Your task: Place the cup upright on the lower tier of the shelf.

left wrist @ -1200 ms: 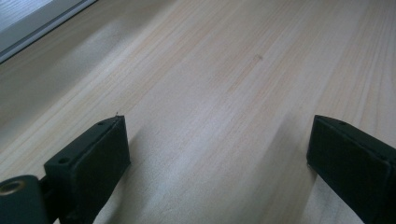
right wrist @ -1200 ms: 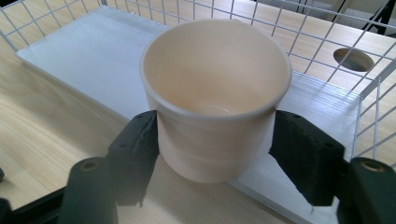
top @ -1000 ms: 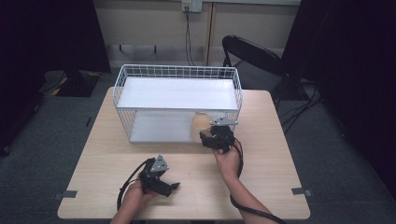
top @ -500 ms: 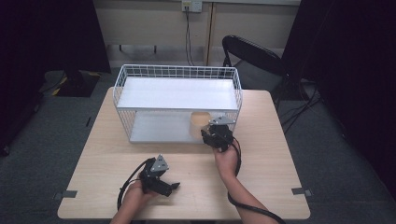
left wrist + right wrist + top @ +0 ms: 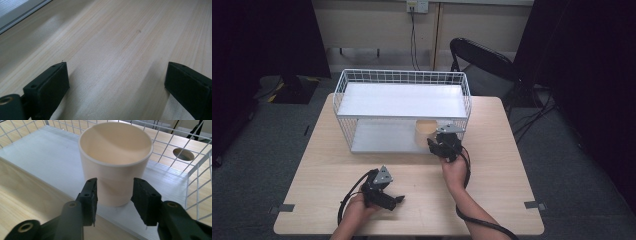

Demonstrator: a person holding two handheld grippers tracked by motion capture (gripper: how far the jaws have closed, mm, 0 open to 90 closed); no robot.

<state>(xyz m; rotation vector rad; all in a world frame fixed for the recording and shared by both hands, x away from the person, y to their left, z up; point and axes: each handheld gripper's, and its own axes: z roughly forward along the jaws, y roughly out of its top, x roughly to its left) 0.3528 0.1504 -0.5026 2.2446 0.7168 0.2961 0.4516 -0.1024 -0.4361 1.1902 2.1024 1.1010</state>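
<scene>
One cream, round plastic cup (image 5: pixel 115 162) stands upright on the white lower shelf (image 5: pixel 40 157) of the single white wire basket rack (image 5: pixel 402 77), near that shelf's front right corner and just inside its front edge. In the high view the cup (image 5: pixel 426 131) is half hidden under the rack's upper shelf and behind the right gripper (image 5: pixel 443 146).

There are two grippers. The right gripper (image 5: pixel 114 195) has its jaws about halfway apart, one on either side of the cup's lower wall. They have just been closing and then easing open a little, and whether the pads actually press on the cup is hard to make out; thin gaps seem to show.

The left gripper (image 5: pixel 116 80) sits low over the pale wooden table (image 5: pixel 120 37) near its front edge, jaws spread wide with nothing between them. Its jaws are cut off at the picture's lower edge.

One dark folding chair (image 5: pixel 484 62) stands beyond the table's far right corner, partly lost in shadow.
</scene>
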